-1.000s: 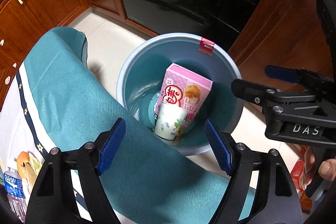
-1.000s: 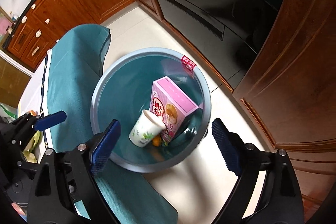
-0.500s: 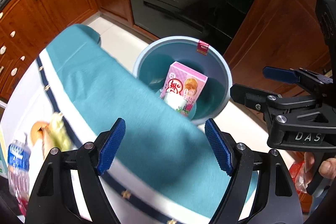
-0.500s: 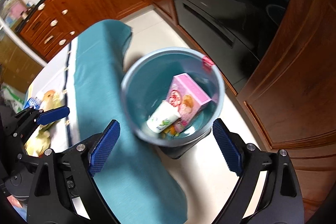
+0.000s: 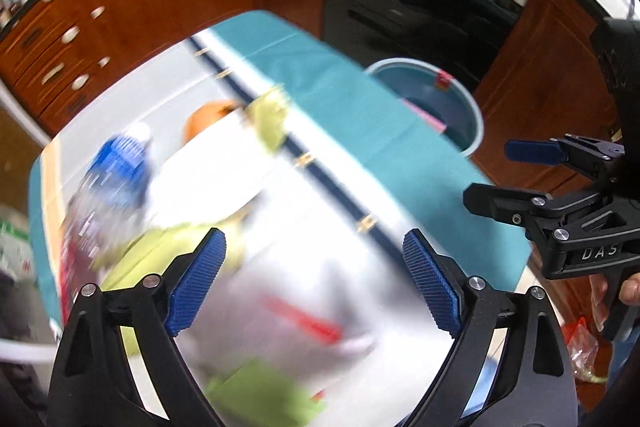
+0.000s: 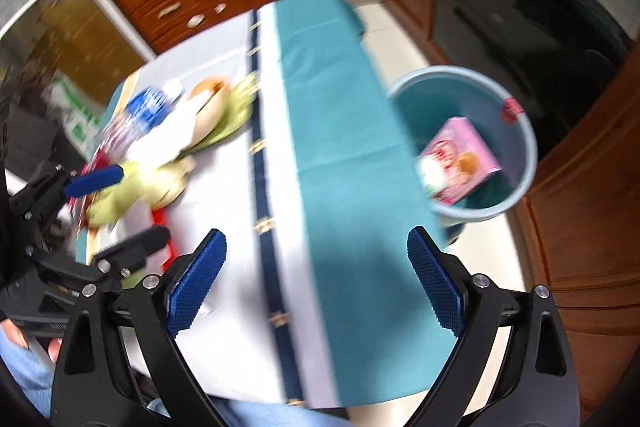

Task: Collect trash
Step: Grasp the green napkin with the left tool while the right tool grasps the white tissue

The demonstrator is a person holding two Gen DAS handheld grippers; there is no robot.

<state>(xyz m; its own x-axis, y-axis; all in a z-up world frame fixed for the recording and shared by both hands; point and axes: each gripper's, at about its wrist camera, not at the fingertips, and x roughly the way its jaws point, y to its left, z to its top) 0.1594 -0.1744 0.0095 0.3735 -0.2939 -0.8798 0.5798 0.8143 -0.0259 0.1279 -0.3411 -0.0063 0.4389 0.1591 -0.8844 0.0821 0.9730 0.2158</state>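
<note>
Table [image 6: 224, 211] with white and teal cloth fills the near-left of both views, motion-blurred. Blue bin [image 6: 524, 163] stands on the floor at the table's far-right edge; a pink box [image 6: 464, 159] already lies inside. Remaining trash sits at the table's left: crumpled yellow-green wrappers [image 5: 168, 247], a plastic bottle [image 5: 116, 167] with blue label, something orange [image 5: 208, 113], a red scrap [image 5: 312, 319]. Wrappers look light, soft, crushable: pinch at a bunched fold. Bottle probably light but slick and round: take it across the body. Left gripper [image 5: 316, 283] jaws are opening, nothing between them. Right gripper [image 6: 316, 283] spread wide, empty.
</note>
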